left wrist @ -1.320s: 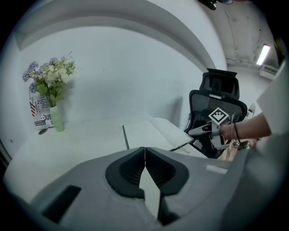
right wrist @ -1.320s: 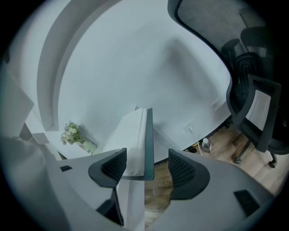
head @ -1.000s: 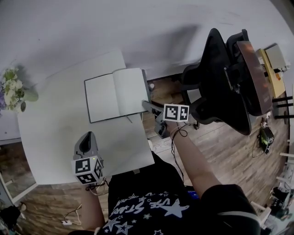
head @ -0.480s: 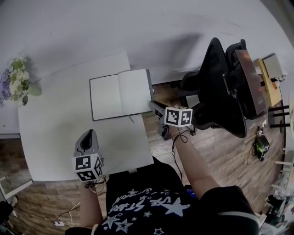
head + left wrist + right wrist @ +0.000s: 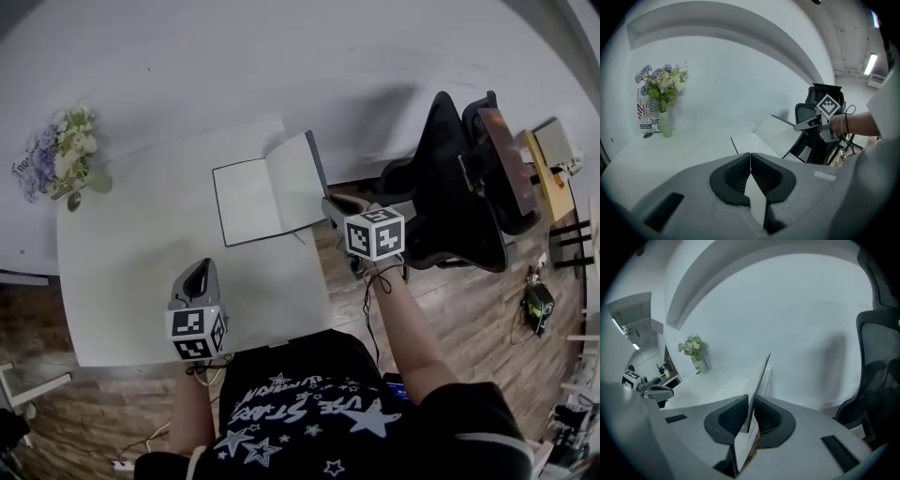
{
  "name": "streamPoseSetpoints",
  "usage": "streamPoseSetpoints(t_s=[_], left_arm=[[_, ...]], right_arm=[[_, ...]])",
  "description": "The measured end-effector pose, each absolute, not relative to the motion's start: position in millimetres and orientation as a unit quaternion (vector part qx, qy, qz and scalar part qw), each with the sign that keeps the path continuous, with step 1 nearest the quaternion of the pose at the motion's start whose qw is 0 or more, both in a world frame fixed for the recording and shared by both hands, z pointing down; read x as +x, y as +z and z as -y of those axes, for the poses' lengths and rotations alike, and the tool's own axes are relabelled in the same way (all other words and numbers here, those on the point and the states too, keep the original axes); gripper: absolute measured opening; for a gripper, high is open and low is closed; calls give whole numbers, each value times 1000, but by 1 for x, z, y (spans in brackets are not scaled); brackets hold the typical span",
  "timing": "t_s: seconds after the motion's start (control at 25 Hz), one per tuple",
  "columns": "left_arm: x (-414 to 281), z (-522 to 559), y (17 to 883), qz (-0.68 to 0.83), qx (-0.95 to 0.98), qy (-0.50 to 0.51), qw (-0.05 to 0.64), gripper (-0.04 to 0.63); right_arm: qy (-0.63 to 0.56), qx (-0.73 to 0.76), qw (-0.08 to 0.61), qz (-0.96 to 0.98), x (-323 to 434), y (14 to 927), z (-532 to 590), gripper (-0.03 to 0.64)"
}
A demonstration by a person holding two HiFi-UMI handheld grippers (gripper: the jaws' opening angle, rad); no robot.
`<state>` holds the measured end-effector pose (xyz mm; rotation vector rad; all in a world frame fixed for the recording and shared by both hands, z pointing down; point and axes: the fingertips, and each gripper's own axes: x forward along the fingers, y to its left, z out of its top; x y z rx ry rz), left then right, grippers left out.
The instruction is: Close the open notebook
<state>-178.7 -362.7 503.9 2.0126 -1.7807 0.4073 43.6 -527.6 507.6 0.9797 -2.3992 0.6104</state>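
notebook [image 5: 253,202] on table [image 5: 141,291], flowers [image 5: 61,155] probably at corner

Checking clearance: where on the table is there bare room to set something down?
Bare table between the flowers and the notebook, and along the near edge right of the left gripper. Crowded at the right edge: the right gripper has just been closing its jaws on the notebook's raised cover.

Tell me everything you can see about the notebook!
The notebook is thin, with blank white pages and a dark cover edge. It lies open on the white table, near its right edge. Its left half lies flat; its right half stands tilted up, pinched at its outer edge by the right hand-held gripper, whose jaws have just been closing on it.
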Motion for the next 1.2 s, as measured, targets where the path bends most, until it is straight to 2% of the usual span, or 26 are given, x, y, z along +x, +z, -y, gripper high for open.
streamPoseSetpoints(t_s=[0.6, 0.88, 1.2], left_arm=[[-233, 338, 507, 628, 738, 135, 208, 20], [-261, 328, 515, 626, 737, 135, 215, 21], [-282, 319, 535, 609, 744, 137, 238, 20]], right_arm=[[149, 336, 250, 896, -67, 470, 488, 38], [156, 321, 256, 898, -120, 486, 469, 38], [143, 318, 313, 883, -168, 532, 456, 30]])
